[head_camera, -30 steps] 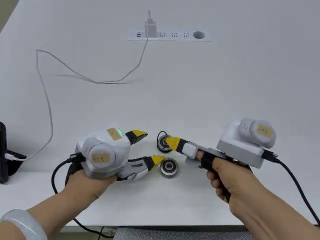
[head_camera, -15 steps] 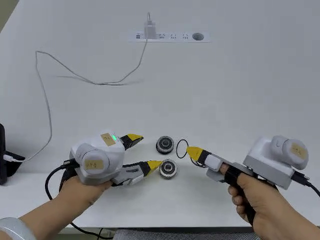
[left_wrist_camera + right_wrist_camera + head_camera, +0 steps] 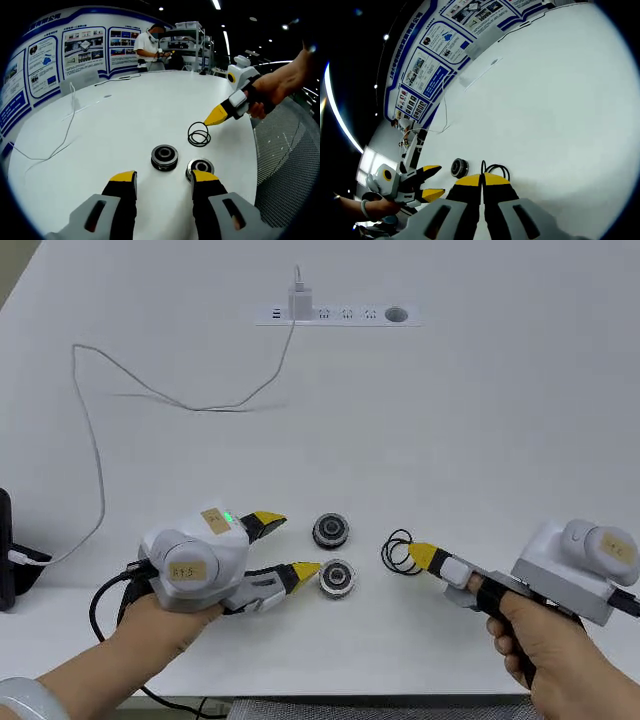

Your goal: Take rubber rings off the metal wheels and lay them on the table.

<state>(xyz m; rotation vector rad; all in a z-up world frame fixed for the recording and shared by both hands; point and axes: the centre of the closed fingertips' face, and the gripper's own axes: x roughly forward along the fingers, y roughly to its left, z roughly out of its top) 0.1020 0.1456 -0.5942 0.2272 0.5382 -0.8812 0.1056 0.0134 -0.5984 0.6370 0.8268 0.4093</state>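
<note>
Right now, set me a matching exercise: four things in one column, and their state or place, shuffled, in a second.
Things:
1. left gripper
2. right gripper
3. wheels
4. power strip

State or place:
a. at the far side of the table
b. shut on the rings
c. open
d. between the two grippers

Pairs: 1-c, 2-b, 3-d, 4-a.
</note>
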